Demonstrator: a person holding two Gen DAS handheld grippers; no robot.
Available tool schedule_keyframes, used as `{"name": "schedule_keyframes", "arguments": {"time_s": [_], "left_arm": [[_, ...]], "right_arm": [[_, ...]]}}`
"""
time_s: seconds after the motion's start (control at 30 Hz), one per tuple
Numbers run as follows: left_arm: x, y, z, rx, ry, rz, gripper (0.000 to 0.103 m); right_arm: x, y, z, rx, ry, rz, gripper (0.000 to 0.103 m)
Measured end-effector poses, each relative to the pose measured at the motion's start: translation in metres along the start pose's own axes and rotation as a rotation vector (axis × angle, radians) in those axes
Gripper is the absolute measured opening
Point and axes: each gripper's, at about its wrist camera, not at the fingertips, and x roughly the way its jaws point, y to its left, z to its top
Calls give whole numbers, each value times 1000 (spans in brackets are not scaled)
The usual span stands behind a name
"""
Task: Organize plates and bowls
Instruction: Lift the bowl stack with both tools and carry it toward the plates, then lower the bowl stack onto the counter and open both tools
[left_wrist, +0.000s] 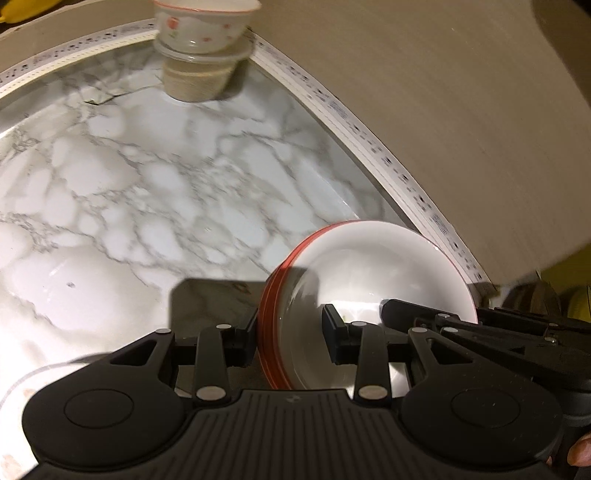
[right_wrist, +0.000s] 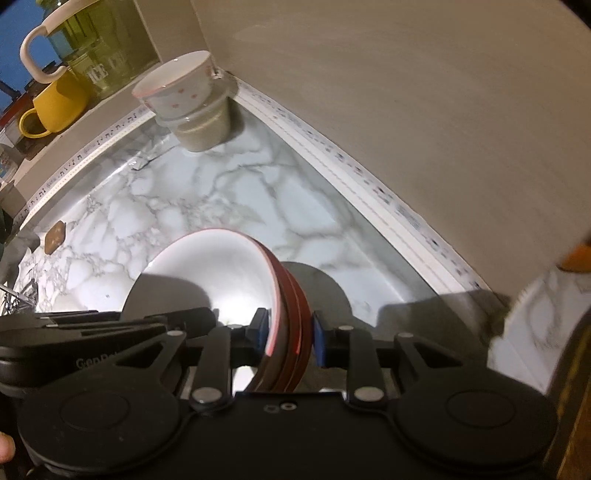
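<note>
A stack of red bowls with white insides (left_wrist: 369, 273) is held between both grippers above the marble counter (left_wrist: 147, 184). My left gripper (left_wrist: 291, 339) is shut on the stack's left rim. My right gripper (right_wrist: 288, 339) is shut on the opposite rim of the same stack (right_wrist: 221, 266). A floral white bowl (left_wrist: 199, 29) sits on top of a clear container and a beige cup in the far corner; it also shows in the right wrist view (right_wrist: 177, 88).
Beige walls (left_wrist: 443, 110) meet at the corner behind the stacked cups. A white patterned strip (right_wrist: 369, 177) runs along the counter's edge. A yellow mug (right_wrist: 51, 107) and a green pitcher (right_wrist: 99, 48) stand on a ledge at left. A small brown item (right_wrist: 54, 236) lies on the counter.
</note>
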Motion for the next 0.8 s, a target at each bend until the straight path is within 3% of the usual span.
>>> {"name": "schedule_keyframes", "arguments": {"time_s": [0.43,0.8], "left_arm": [[3,-31,-18,79,25,-13,34],[3,-26,-17,70,38,-35,34]], "right_arm": [[-18,-28,-26,63,-1,-16,25],[-16,-33,-31,114,-5,-12,28]]}}
